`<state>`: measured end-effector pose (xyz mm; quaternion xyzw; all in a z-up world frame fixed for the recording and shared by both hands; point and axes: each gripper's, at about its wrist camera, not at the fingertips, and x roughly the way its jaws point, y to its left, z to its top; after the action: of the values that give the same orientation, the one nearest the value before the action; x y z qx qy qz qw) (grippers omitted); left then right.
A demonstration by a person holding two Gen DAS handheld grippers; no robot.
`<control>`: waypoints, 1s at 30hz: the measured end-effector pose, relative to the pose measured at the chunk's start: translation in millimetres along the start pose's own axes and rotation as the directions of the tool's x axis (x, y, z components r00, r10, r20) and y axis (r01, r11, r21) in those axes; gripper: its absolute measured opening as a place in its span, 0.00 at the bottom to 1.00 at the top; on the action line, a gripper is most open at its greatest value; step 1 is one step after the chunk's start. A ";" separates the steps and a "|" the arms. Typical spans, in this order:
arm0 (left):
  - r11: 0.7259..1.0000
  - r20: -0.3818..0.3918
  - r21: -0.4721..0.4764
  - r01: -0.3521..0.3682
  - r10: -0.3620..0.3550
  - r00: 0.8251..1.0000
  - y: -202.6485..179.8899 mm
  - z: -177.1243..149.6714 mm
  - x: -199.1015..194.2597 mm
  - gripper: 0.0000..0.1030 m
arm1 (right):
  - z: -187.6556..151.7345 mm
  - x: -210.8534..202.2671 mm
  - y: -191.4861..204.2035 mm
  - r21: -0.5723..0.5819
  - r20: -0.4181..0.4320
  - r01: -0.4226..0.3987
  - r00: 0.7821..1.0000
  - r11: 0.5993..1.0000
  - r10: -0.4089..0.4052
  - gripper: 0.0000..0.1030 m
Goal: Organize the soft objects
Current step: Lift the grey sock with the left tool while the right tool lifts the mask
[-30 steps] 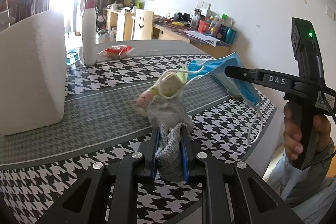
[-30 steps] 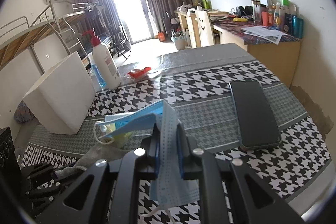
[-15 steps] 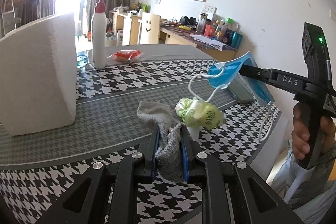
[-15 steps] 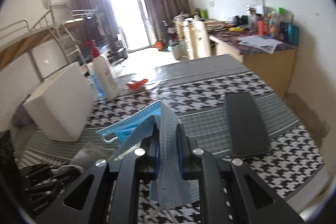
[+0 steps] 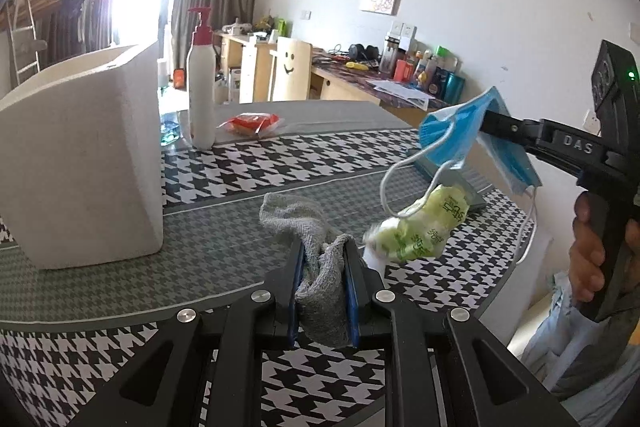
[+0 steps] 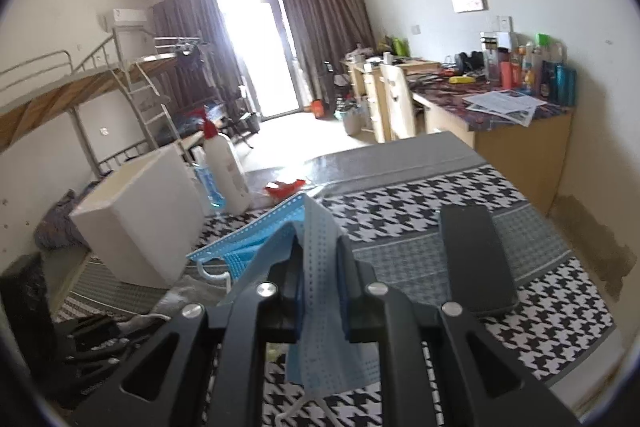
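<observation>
My left gripper (image 5: pixel 323 247) is shut on a grey sock (image 5: pixel 316 267), held over the houndstooth table (image 5: pixel 280 163). My right gripper (image 6: pixel 318 247) is shut on a blue face mask (image 6: pixel 320 267); in the left wrist view the right gripper (image 5: pixel 486 125) holds the mask (image 5: pixel 460 131) up at the right. A green tissue pack (image 5: pixel 424 227) hangs caught in the mask's white ear loop (image 5: pixel 390 183), in the air above the table's right part. A white open box (image 5: pixel 80 155) stands on the table at the left; it also shows in the right wrist view (image 6: pixel 144 219).
A white pump bottle with a red top (image 5: pixel 201 87) and a red wrapped packet (image 5: pixel 250 121) stand at the table's far side. A dark phone (image 6: pixel 474 259) lies on the table at the right. A cluttered desk (image 6: pixel 500 107) and a chair stand beyond.
Both grippers have risen. The mask has gone up and right, and the green tissue pack, hooked on its ear loop, has come away from the sock and swung to the right.
</observation>
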<state>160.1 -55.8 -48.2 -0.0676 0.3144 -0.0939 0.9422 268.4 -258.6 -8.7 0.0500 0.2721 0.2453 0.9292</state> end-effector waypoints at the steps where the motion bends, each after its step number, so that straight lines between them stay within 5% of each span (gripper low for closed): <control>1: 1.000 0.004 0.005 0.005 -0.005 1.000 -1.8 0.4 -1.3 0.19 | 0.9 0.3 0.5 -0.003 0.001 0.000 1.000 1.000 0.000 0.17; 7: 0.997 0.016 0.022 0.078 -0.078 0.997 -11.7 2.9 -5.3 0.19 | -0.8 12.2 -1.7 0.005 -0.025 0.010 1.000 1.000 -0.010 0.17; 13: 0.981 -0.104 0.096 0.169 -0.159 0.982 -48.0 -10.7 35.4 0.19 | -7.6 16.8 1.4 0.008 -0.049 -0.001 0.999 1.000 0.002 0.17; 17: 0.982 -0.149 0.093 0.163 -0.149 0.978 -49.9 -15.3 50.6 0.19 | -6.4 14.5 0.8 0.013 -0.050 -0.007 0.999 1.000 0.007 0.17; 30: 0.993 -0.070 0.070 0.091 -0.086 0.994 -29.4 -0.7 31.0 0.19 | -2.0 9.4 -0.2 0.010 -0.031 -0.009 0.999 1.000 0.009 0.17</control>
<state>180.1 -91.2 -61.3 -0.0439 0.3391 -0.1490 0.9279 274.3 -254.3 -15.0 0.0520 0.2872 0.2487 0.9235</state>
